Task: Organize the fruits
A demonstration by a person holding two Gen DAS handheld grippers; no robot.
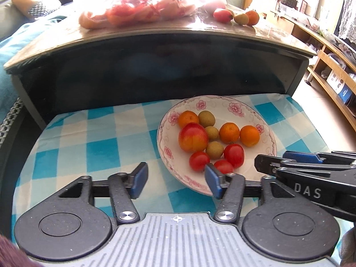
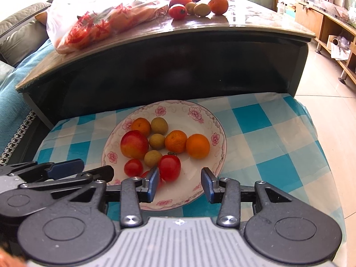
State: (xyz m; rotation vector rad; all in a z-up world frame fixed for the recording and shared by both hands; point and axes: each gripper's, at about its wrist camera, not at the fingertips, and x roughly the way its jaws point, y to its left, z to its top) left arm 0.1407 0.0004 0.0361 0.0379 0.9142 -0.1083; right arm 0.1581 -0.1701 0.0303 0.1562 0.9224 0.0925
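Jaws of left gripper point(image 1: 175, 179) and right gripper point(image 2: 180, 183) apart and empty, above flowered plate point(image 2: 195, 120) of fruit, checked cloth point(image 2: 267, 138) beneath

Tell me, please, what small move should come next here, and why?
Probably lift the right tongs toward the loose fruits on the raised table. Both tongs are open and empty above the plate, while a tomato and an orange remain there.

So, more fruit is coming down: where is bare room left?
The checkered cloth is bare left of the plate, and again right of it. The plate's far rim is free; its near half is crowded with tomatoes.
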